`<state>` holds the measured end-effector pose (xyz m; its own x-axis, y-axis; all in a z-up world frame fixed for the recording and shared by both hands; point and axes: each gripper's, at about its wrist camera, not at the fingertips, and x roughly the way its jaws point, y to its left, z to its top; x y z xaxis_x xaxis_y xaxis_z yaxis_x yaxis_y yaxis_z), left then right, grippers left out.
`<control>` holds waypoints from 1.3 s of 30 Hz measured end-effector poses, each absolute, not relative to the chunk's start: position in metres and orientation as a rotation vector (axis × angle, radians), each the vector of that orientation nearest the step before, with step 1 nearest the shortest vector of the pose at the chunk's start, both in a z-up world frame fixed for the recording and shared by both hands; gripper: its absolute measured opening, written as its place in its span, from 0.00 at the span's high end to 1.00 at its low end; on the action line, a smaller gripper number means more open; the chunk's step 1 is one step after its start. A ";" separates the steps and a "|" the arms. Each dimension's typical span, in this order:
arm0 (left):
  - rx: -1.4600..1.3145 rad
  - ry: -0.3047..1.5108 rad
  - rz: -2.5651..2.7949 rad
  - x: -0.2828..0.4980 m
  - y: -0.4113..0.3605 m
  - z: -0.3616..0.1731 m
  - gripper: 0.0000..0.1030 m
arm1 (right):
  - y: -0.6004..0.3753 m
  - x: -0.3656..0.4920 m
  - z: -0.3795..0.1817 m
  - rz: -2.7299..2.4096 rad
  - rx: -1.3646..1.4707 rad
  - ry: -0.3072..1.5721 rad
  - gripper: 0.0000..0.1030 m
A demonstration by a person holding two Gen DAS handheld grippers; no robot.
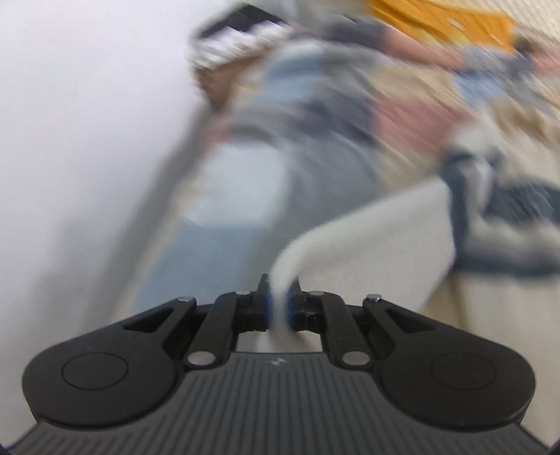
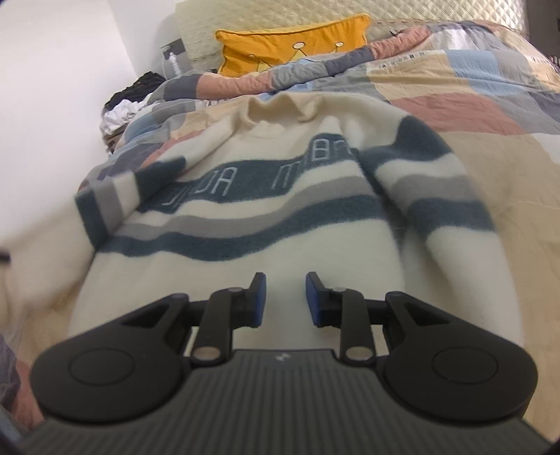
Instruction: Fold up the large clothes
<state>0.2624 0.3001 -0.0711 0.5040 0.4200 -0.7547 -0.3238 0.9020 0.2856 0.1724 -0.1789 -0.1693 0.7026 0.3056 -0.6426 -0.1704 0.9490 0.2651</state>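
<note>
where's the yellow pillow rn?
Right wrist view, top centre: the yellow pillow leans on the quilted headboard, behind the patchwork quilt and sweater.

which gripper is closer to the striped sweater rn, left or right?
Left. The left gripper is in contact: its pads are clamped on a cream fold of the sweater. The right gripper hangs open over the sweater's lower body with nothing between its pads.

We see the sweater (image 2: 280, 196) spread on the bed (image 2: 490, 168), a pillow (image 2: 290, 49) behind it at the head edge.
</note>
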 end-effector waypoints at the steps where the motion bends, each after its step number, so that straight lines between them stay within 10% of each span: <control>1: 0.112 0.916 0.482 0.273 0.318 -0.062 0.90 | -0.178 0.173 -0.169 0.269 0.190 0.749 0.72; 9: 0.127 0.809 0.600 0.368 0.414 -0.036 0.90 | -0.172 0.179 -0.168 0.261 0.185 0.750 0.72; 26: -0.024 0.901 0.702 0.429 0.490 -0.175 0.89 | -0.159 0.208 -0.175 0.258 0.207 0.768 0.73; 31: -0.107 0.797 0.744 0.398 0.470 -0.149 0.42 | -0.166 0.205 -0.169 0.250 0.232 0.744 0.72; 39: -0.022 0.716 0.616 0.344 0.372 -0.092 0.42 | -0.187 0.188 -0.152 0.201 0.248 0.671 0.72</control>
<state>0.3440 0.3718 -0.0916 0.5863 0.5210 -0.6203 -0.5356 0.8238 0.1857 0.1879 -0.1871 -0.1524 0.7659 0.2622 -0.5870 -0.1031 0.9513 0.2904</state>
